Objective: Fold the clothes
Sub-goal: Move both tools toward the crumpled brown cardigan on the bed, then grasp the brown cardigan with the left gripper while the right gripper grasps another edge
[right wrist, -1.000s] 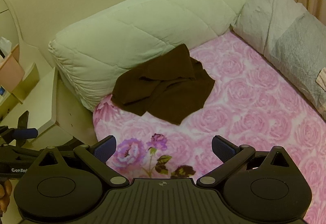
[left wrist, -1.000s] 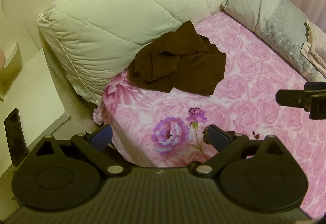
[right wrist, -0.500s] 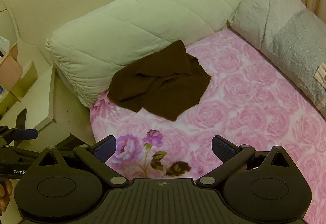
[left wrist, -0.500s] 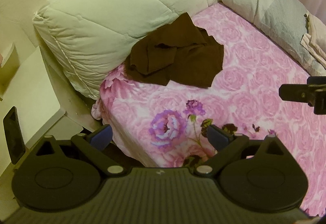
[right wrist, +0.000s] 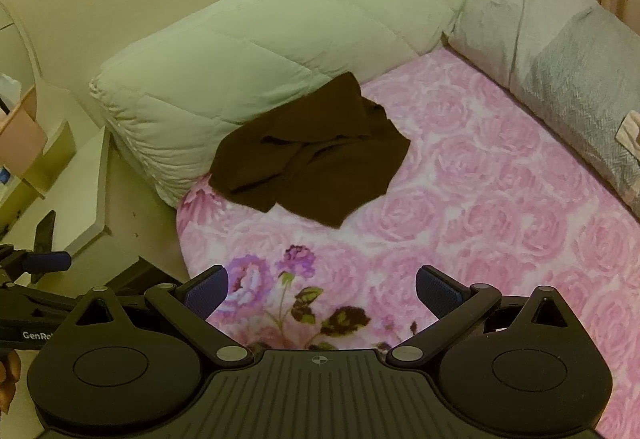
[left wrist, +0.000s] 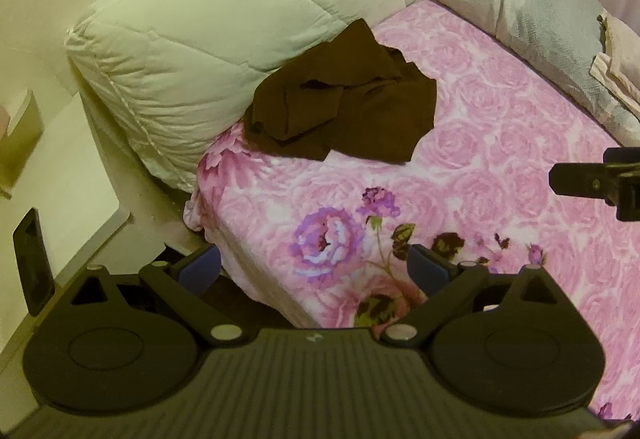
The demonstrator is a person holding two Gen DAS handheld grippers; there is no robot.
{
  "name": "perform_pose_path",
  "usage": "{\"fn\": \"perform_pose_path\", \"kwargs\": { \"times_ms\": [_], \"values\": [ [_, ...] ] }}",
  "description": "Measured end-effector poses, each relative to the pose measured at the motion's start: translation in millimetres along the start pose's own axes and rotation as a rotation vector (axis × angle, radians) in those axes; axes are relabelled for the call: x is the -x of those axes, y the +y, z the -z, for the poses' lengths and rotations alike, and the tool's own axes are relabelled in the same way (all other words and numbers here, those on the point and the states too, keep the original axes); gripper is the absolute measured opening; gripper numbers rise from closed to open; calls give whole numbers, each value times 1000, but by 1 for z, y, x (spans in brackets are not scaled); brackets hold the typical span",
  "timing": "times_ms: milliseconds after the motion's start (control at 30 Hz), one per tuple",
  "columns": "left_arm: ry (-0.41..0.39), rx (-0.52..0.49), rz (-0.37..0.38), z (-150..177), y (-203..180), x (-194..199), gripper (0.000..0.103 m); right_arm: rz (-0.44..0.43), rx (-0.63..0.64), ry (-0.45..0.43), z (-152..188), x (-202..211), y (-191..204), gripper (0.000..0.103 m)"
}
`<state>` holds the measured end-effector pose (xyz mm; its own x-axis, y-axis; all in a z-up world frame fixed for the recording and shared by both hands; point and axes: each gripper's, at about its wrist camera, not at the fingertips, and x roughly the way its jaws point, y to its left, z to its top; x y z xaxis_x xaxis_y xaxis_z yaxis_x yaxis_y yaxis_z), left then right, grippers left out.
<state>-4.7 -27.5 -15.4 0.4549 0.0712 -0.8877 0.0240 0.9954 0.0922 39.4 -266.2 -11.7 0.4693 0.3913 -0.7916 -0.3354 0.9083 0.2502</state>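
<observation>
Reading "GenRo", left gripper point(right wrist: 44, 263) beside bed point(right wrist: 480, 207).

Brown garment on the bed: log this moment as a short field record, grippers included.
garment: brown garment, crumpled, unfolded
location: on the pink floral bedspread, its far edge against the white quilted duvet
left gripper: open, empty, above the bed's near edge
right gripper: open, empty, short of the garment
contact: neither gripper touches the garment
other: grey bedding along the right; phone on the white side surface

Crumpled dark brown garment point(left wrist: 344, 99) on pink bedspread point(left wrist: 500, 167)
</observation>
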Motion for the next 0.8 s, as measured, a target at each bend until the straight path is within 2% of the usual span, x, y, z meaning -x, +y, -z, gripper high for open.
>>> {"fn": "perform_pose_path", "kwargs": {
  "times_ms": [300, 367, 500, 633, 800],
  "values": [
    [61, -39, -4, 12, 9, -16, 98, 19, 9, 15, -2, -22, -15, 102],
    [54, -100, -27, 8, 13, -28, 97, 28, 12, 25, -7, -36, -16, 102],
    [-13, -243, -60, -18, 27, -70, 97, 45, 23, 53, -24, -67, -14, 102],
    [-61, -370, -49, -53, 38, -128, 95, 20, -16, 68, -46, -110, -16, 102],
    [-130, -525, -23, -83, 43, -207, 95, -26, -113, 81, -60, -194, -31, 102]
  ]
}}
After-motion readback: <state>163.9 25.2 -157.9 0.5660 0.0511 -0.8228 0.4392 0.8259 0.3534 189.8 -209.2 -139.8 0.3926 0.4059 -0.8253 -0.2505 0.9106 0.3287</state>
